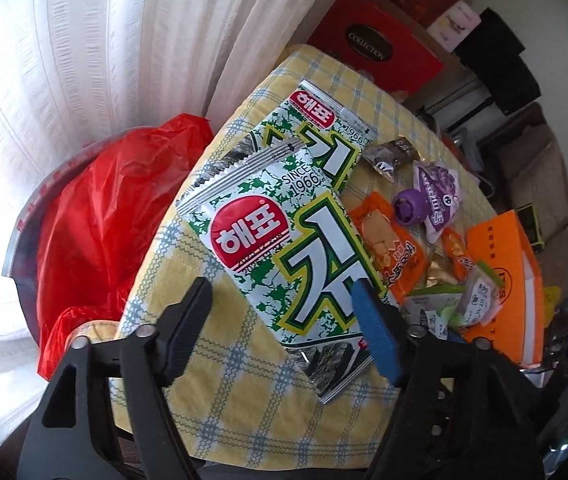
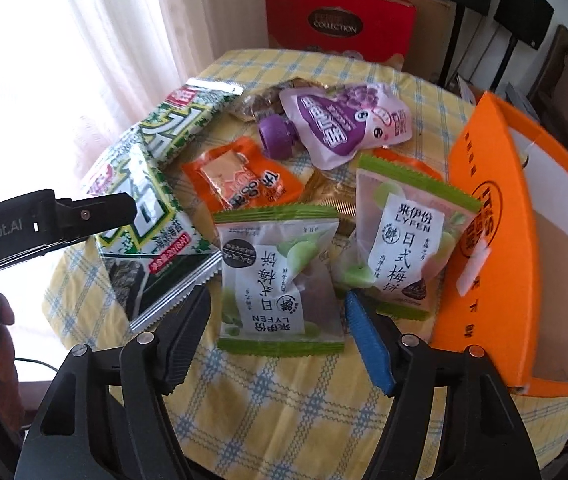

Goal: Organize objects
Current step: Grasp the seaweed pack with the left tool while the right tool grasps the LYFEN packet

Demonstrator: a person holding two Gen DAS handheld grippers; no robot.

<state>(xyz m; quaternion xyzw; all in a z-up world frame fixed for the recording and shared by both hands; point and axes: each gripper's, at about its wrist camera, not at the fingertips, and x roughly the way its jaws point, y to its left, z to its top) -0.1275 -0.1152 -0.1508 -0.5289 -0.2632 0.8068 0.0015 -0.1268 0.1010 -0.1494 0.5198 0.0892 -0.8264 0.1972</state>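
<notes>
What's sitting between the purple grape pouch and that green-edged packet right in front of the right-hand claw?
In the right wrist view, an orange snack packet lies between the purple pouch and the near green-edged packet, over yellow checked cloth.

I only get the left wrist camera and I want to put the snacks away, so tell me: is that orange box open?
Observer: Yes. In the right wrist view the orange box is open on top, and the part of its inside that shows holds nothing.
Operator: Where's the other tool?
Observer: The right tool is open, with a green-edged packet lying flat between its fingers.
Operator: Is there another one like it?
Observer: Yes, a second green-edged packet stands tilted right beside the box's orange wall.
</notes>
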